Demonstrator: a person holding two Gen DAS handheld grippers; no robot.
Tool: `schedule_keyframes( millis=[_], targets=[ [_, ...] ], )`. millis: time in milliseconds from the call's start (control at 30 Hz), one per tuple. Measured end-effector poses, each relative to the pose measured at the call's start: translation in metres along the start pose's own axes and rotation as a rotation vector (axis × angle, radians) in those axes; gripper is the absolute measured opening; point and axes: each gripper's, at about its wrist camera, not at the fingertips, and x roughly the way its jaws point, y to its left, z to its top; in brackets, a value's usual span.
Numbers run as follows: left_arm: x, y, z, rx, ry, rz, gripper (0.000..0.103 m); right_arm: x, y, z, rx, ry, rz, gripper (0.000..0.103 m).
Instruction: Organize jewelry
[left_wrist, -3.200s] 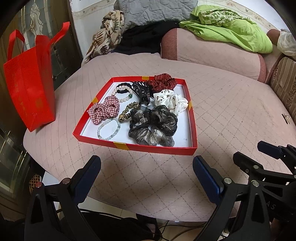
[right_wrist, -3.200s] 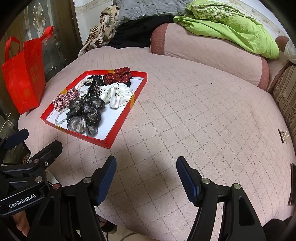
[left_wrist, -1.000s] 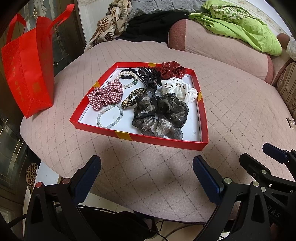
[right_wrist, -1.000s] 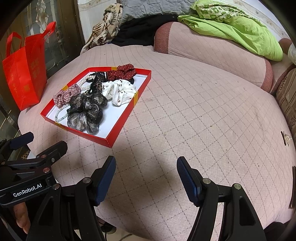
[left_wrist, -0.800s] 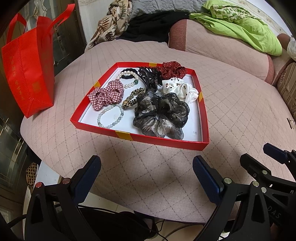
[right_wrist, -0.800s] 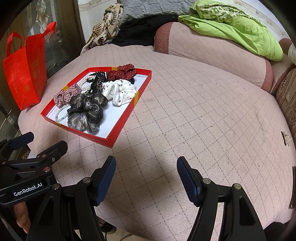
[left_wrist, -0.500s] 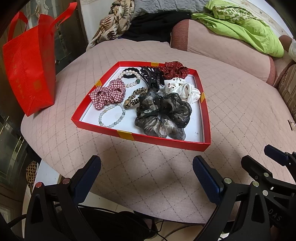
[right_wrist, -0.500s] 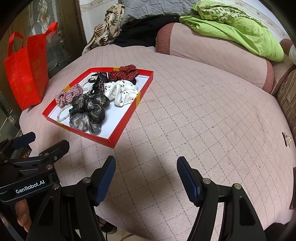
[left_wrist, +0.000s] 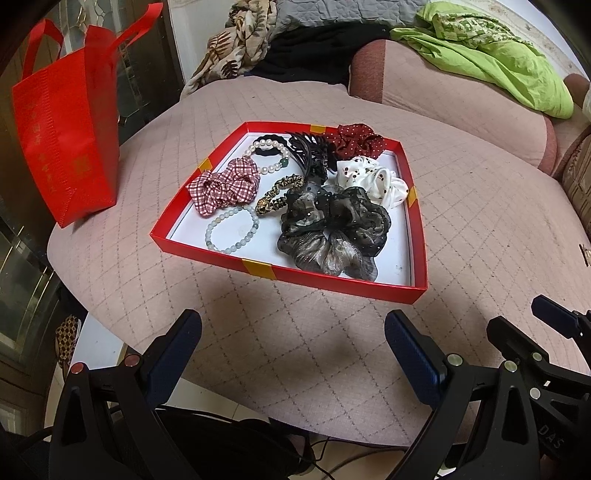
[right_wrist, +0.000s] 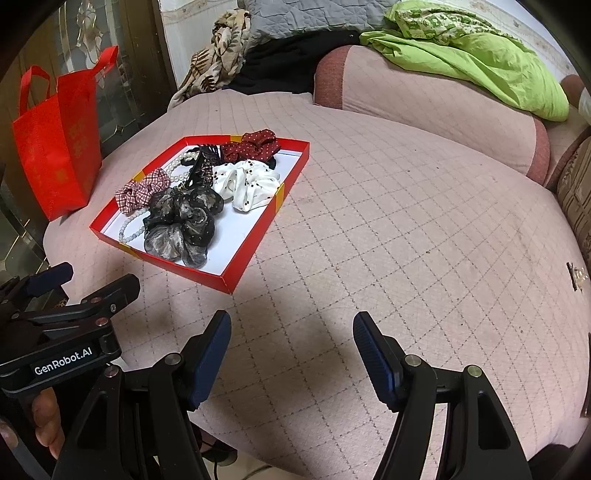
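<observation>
- While my left gripper (left_wrist: 293, 350) hangs released over the quilted bed (left_wrist: 258, 350), I see the red tray (left_wrist: 343, 282) ahead, black scrunchie (left_wrist: 332, 230) nearest
- From right wrist: right gripper (right_wrist: 291, 354) released, holding nothing; tray (right_wrist: 255, 243) off left

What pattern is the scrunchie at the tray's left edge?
Red-and-white plaid scrunchie, clearest in the left wrist view.

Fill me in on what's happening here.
A person holds two open grippers, the left gripper and the right gripper, above a pink quilted cushion. Neither holds anything. Ahead sits a shallow red cardboard tray full of scrunchies, bead bracelets and a black claw clip, all untouched. A red tote bag stands beside it.
</observation>
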Motion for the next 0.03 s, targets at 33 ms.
schedule_keyframes(
  millis=[33],
  targets=[
    [0.0000, -0.0001, 0.0003, 0.000, 0.001, 0.006, 0.099, -0.0004, -0.0006, 0.0000, 0.002, -0.001, 0.001, 0.074]
  ],
)
